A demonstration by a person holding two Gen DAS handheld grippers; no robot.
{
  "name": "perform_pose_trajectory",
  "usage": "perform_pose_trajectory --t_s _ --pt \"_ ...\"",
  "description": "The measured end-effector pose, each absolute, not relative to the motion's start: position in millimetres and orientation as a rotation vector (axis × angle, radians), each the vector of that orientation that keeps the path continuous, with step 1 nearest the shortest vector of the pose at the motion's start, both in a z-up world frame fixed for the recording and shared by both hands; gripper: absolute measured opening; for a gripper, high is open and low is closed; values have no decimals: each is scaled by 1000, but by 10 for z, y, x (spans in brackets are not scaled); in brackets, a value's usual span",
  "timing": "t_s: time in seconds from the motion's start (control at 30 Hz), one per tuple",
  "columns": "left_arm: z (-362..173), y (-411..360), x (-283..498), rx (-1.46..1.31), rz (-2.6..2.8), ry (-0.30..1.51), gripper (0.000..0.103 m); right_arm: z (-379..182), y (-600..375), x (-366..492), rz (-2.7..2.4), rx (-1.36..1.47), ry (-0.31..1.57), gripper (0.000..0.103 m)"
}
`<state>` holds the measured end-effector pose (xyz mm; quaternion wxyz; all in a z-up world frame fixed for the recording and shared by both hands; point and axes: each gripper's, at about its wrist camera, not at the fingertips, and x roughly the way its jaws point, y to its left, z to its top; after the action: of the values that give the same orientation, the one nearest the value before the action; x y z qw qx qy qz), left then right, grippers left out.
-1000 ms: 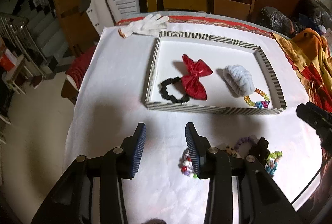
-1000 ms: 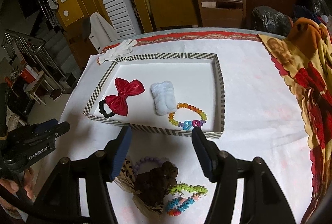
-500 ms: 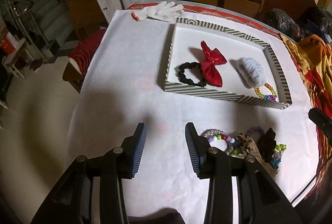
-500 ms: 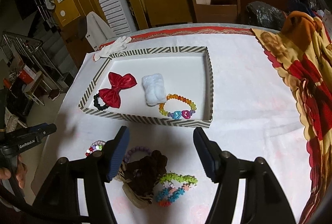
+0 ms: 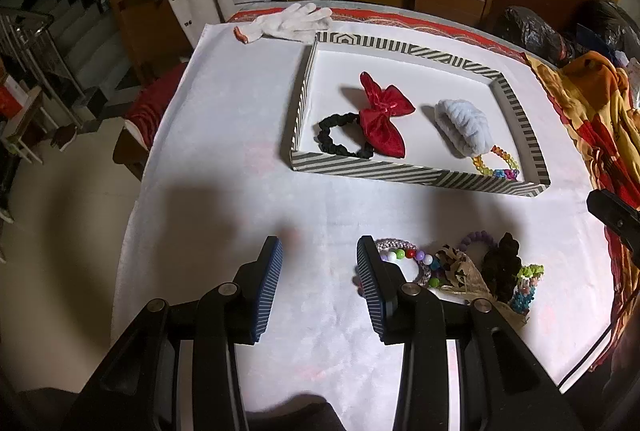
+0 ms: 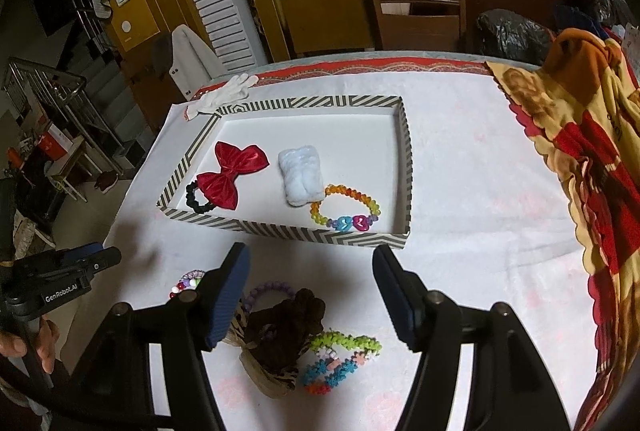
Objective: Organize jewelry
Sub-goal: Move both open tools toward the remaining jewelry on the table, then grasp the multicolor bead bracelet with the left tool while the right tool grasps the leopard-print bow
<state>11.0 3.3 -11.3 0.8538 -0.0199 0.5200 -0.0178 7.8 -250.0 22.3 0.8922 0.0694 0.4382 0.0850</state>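
A striped tray (image 5: 400, 175) (image 6: 280, 229) holds a red bow on a black band (image 5: 380, 115) (image 6: 230, 177), a white fluffy scrunchie (image 5: 464, 127) (image 6: 302, 179) and a rainbow bead bracelet (image 5: 496, 163) (image 6: 346, 209). In front of it lie a coloured bead bracelet (image 5: 408, 257) (image 6: 188, 281), a purple bead bracelet (image 6: 268, 289), a brown scrunchie (image 5: 502, 263) (image 6: 288, 323) and green and blue bracelets (image 6: 340, 359). My left gripper (image 5: 318, 271) is open above the cloth, left of the bead bracelet. My right gripper (image 6: 310, 295) is open above the pile.
A white glove (image 5: 288, 21) lies beyond the tray's far left corner. A patterned orange blanket (image 6: 580, 159) covers the table's right side. Wooden chairs (image 6: 416, 15) stand behind the table. The table edge falls away on the left.
My left gripper has pulled back and to the left, so the bead bracelet now shows to the right of its right finger. My right gripper has drawn back a little from the tray.
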Motion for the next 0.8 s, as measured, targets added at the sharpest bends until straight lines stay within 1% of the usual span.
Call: perform_pose_trajectory --t_s 0.23,0.57,0.8 --pt "-281 186 124 -135 -70 1172 35 172 -2600 22 170 154 926 67" --pt "-507 59 62 -132 -122 1228 35 -123 -2826 -127 176 177 993 67" --pt "-594 -65 108 -120 -142 1240 35 -315 -2635 -122 248 180 1040 66"
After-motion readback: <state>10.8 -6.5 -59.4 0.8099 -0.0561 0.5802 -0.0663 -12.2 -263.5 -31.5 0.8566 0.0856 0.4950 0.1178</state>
